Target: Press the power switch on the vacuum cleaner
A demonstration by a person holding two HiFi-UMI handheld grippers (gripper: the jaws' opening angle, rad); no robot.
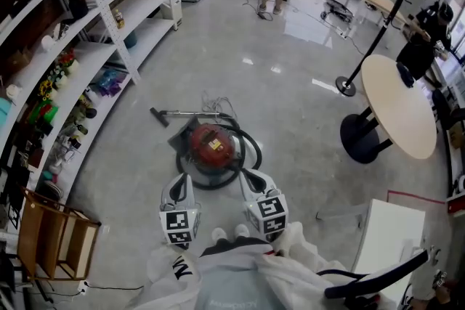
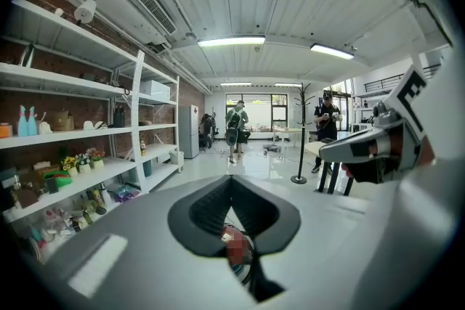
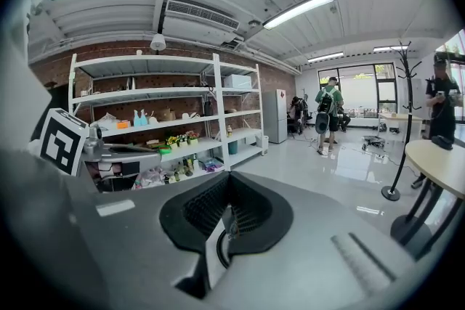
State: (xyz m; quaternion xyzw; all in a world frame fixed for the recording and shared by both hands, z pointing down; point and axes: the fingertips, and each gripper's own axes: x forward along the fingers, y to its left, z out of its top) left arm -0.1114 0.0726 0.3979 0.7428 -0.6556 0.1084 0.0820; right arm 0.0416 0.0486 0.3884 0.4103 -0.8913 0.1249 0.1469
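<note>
The red vacuum cleaner (image 1: 213,144) sits on the floor (image 1: 290,105) just ahead of you, with its black hose (image 1: 253,149) looped round it. Your left claw (image 1: 181,184) and right claw (image 1: 252,181) hover at its near edge, jaws closed together, holding nothing. It is probably a heavy, rigid canister that may roll, so don't grip it. Press straight down with a closed tip. The switch is too small to pick out.

Red round canister vacuum cleaner (image 1: 212,144) upright on the floor (image 1: 290,105), black hose (image 1: 256,149) looped around it, wand (image 1: 185,112) lying behind
</note>
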